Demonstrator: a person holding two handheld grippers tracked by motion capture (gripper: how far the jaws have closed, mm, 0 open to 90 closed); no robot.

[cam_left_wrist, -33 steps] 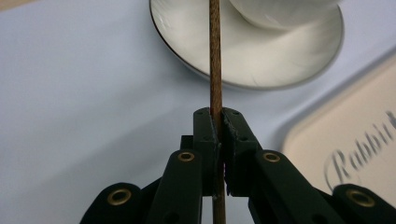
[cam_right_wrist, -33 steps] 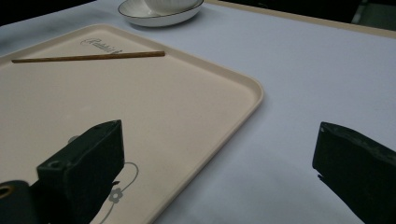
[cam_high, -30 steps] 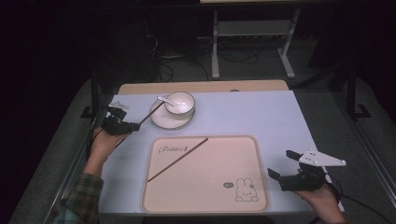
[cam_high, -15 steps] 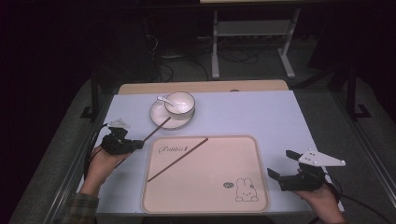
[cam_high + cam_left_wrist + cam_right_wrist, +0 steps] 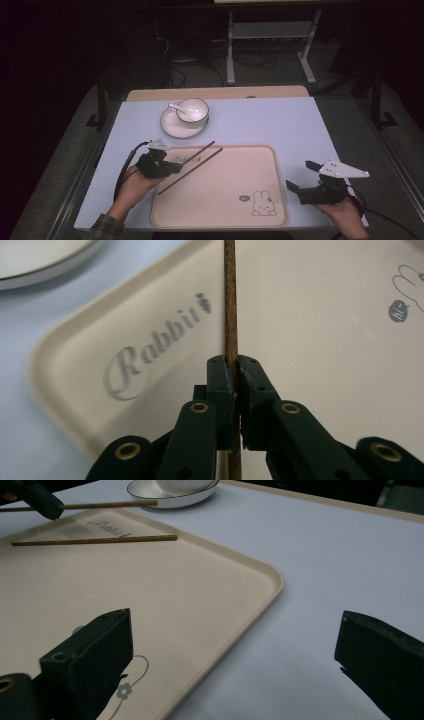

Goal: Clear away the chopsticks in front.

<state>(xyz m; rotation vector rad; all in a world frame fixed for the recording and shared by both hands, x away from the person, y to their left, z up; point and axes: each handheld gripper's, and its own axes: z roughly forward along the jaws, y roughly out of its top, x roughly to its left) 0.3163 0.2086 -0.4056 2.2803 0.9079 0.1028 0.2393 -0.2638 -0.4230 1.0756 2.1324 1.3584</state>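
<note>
the room is dark, with a metal stand on the floor behind the table. the table top is a smooth pale blue-grey sheet with a wooden strip along its far edge.

the tray is the largest item on it: a cream rectangle with rounded corners and a low raised rim, matte and plain. it carries the printed word "rabbit" near its far left corner and a small outline rabbit with a grey dot near its front right.

a white saucer with a thin dark rim sits beyond the tray's far left corner. a round white bowl stands on it, and a white spoon rests in the bowl with its handle over the rim.

two chopsticks are present, both thin, straight, dark brown and wood-grained. chopstick one is clamped between the jaws of the left gripper, over the tray's left part, angled toward the saucer. chopstick two lies flat on the tray just beside it, near parallel, crossing the printed word.

the right gripper rests at the tray's front right corner, over the table edge, jaws spread wide and holding nothing.
</note>
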